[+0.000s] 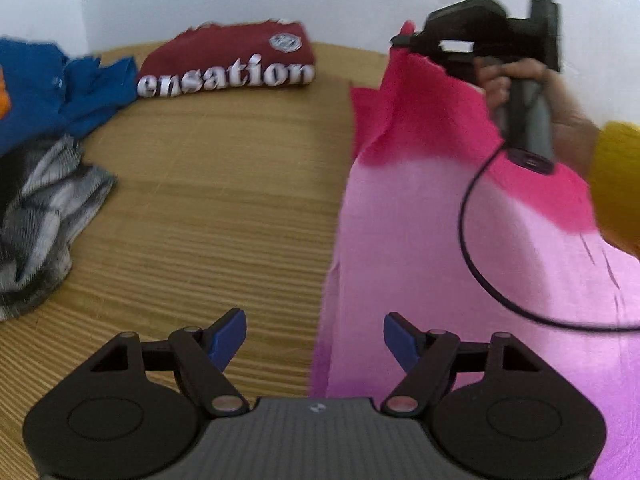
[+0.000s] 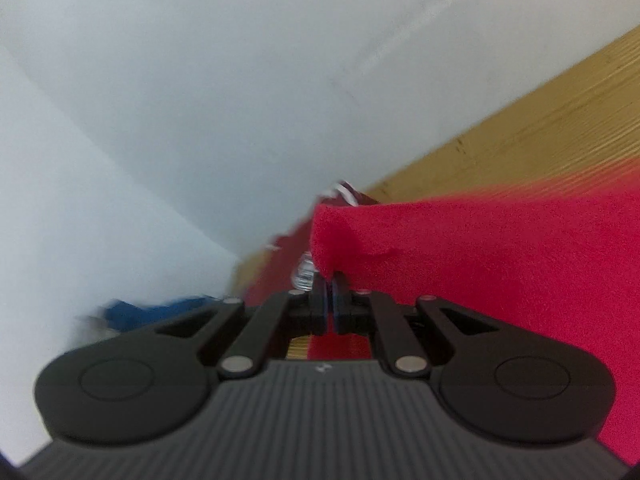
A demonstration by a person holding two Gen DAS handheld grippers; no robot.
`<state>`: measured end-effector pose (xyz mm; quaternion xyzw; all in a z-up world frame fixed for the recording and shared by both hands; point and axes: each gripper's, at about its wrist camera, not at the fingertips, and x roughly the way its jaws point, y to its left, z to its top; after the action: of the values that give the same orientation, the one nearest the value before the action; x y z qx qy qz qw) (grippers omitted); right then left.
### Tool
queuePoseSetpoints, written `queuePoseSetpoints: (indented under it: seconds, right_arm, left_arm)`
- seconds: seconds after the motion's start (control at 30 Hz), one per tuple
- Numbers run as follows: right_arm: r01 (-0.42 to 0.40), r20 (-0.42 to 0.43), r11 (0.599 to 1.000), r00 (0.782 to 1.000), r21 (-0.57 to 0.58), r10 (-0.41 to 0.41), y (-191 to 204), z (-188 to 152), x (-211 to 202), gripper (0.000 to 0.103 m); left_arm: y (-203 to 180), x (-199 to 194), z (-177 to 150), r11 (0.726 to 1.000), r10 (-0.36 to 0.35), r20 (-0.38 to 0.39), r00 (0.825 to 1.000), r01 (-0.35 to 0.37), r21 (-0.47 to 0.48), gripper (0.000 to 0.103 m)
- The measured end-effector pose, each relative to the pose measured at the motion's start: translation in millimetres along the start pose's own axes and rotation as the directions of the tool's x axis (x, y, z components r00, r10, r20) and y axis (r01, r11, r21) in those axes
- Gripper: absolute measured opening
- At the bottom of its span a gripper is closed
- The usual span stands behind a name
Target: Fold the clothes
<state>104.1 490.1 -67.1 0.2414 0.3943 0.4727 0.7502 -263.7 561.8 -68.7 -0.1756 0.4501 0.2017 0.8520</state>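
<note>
**Pink garment lifted by one corner**

While the left gripper (image 1: 314, 338) hangs with jaws spread and nothing between them, above the wooden table (image 1: 208, 208) at the pink garment's (image 1: 432, 240) left edge, the right gripper (image 2: 329, 296) has its jaws pressed together on the garment's dark-pink corner, lifting it. A folded maroon shirt (image 1: 236, 60) and a blue garment (image 1: 52, 88) lie well apart.

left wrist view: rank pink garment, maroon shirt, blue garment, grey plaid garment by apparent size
1. pink garment, largest by far, though nearest the camera.
2. blue garment and grey plaid garment: alike, both cut off by the frame edge.
3. maroon shirt, folded, farthest.
</note>
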Motion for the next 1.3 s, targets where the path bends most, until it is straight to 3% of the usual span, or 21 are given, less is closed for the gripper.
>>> queuePoseSetpoints:
  seconds: [0.33, 0.57, 0.67, 0.8, 0.9, 1.03, 1.2, 1.3]
  right_arm:
    - [0.172, -0.12, 0.982, 0.976, -0.072, -0.18, -16, -20, 88, 0.01]
    - [0.135, -0.031, 0.987, 0.99, -0.082, -0.138, 0, -6, 54, 0.035]
    - [0.183, -0.103, 0.962, 0.973, -0.203, -0.207, 6, -14, 46, 0.037]
    - [0.238, -0.197, 0.873, 0.917, -0.425, -0.346, 8, -46, 49, 0.036]
    - [0.278, -0.123, 0.841, 0.92, -0.464, -0.372, 22, -56, 34, 0.039]
    - [0.284, -0.042, 0.858, 0.942, -0.428, -0.332, 46, -65, -10, 0.04]
    - [0.333, -0.028, 0.864, 0.929, -0.377, -0.37, 60, -112, -100, 0.041]
    - [0.362, -0.003, 0.844, 0.919, -0.396, -0.395, 68, -154, -165, 0.042]
  left_arm:
    - [24, 18, -5, 0.999, -0.036, -0.043, 0.998, 0.035, -0.032, 0.078]
    - [20, 22, -3, 0.999, -0.049, -0.032, 0.998, 0.049, -0.011, 0.078]
    - [20, 26, -3, 0.998, -0.056, -0.024, 0.998, 0.056, -0.002, 0.079]
    - [14, 31, -4, 0.997, -0.035, -0.011, 0.999, 0.036, 0.067, 0.081]
    - [13, 32, -2, 0.995, -0.044, -0.017, 0.999, 0.045, 0.091, 0.081]
    - [13, 27, -3, 0.992, -0.065, -0.027, 0.998, 0.067, 0.104, 0.08]
    - [6, 5, -12, 0.989, -0.068, -0.008, 0.998, 0.068, 0.132, 0.08]
    - [5, -13, -28, 0.991, -0.078, -0.012, 0.997, 0.079, 0.109, 0.08]
